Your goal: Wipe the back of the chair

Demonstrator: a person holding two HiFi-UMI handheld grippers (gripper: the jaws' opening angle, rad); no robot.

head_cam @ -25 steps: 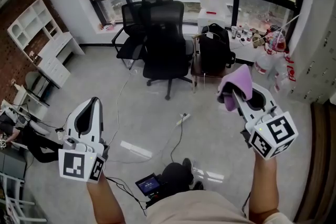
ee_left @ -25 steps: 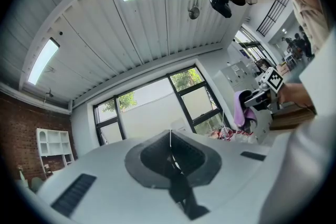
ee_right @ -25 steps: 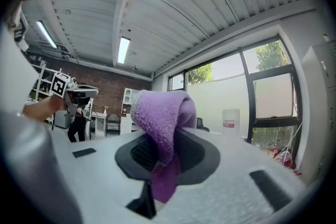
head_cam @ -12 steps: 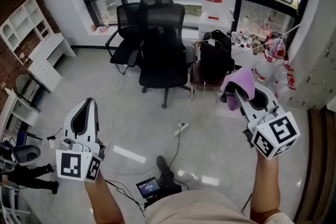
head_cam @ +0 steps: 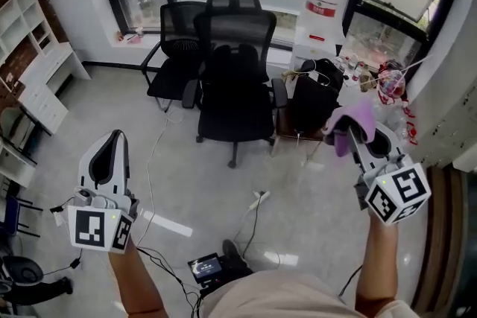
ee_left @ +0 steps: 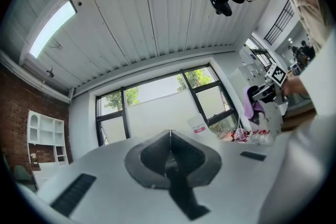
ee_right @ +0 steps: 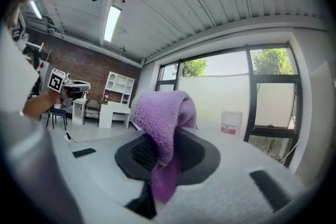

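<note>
A black mesh office chair (head_cam: 237,63) stands mid-room by the window, its back facing me; a second black chair (head_cam: 175,48) is behind it to the left. My right gripper (head_cam: 349,123) is held up at the right, shut on a purple cloth (head_cam: 352,120) that drapes over its tip; the purple cloth (ee_right: 161,118) fills the right gripper view. My left gripper (head_cam: 110,147) hangs low at the left, shut and empty, its jaws (ee_left: 169,134) meeting in a thin seam. Both grippers are well short of the chair.
A black bag (head_cam: 313,97) sits on a small stool right of the chair. A white bucket (head_cam: 322,0) stands by the window. Bottles and clutter (head_cam: 373,74) line the right wall. Cables and a power strip (head_cam: 257,197) lie on the floor. White shelves (head_cam: 30,63) stand left.
The view has drawn closer to the chairs and shifted right. Both grippers have moved forward with me, the right one still holding the purple cloth.
</note>
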